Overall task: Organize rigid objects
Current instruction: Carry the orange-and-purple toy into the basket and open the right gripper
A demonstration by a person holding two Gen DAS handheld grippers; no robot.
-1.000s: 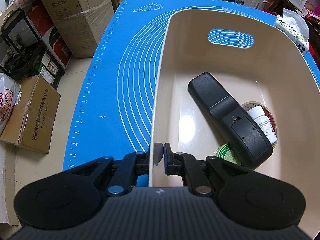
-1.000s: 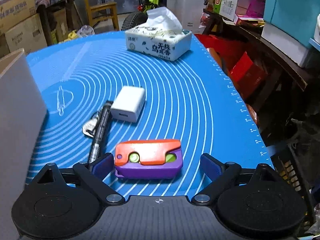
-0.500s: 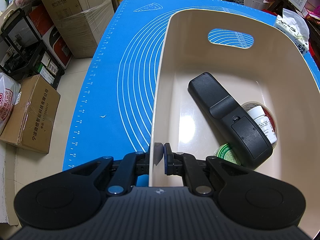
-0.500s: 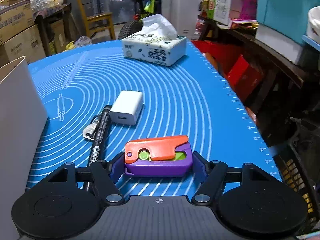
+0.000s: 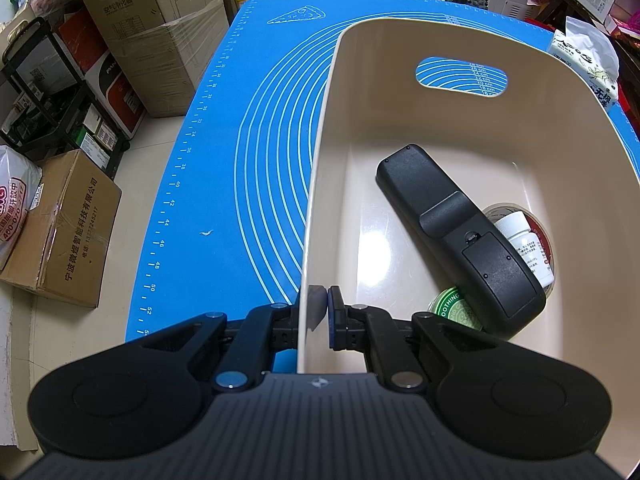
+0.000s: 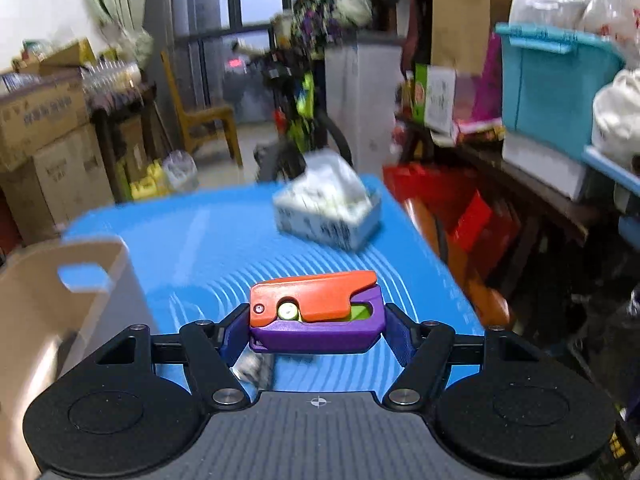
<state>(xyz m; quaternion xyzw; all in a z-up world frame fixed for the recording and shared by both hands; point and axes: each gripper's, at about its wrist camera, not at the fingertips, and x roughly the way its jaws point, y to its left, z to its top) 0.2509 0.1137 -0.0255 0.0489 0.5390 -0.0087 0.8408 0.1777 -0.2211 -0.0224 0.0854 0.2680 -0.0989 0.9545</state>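
My left gripper point(image 5: 318, 312) is shut on the near rim of a beige bin point(image 5: 316, 184) that stands on the blue mat point(image 5: 256, 128). Inside the bin lie a black remote point(image 5: 460, 236), a white pill bottle point(image 5: 528, 246) and a green round tin point(image 5: 456, 310). My right gripper point(image 6: 316, 326) is shut on an orange and purple toy block point(image 6: 316, 314) and holds it lifted above the mat point(image 6: 224, 232). The bin's end wall point(image 6: 48, 312) with its handle slot is at the left of the right wrist view.
A white tissue box point(image 6: 328, 208) stands at the mat's far end and also shows in the left wrist view point(image 5: 588, 64). Cardboard boxes point(image 5: 60, 232) sit on the floor left of the table. Shelves and a teal crate point(image 6: 556, 84) stand to the right.
My right gripper closed on the toy block and lifted it up off the mat, tilting the view upward. The left gripper has stayed clamped on the bin rim.
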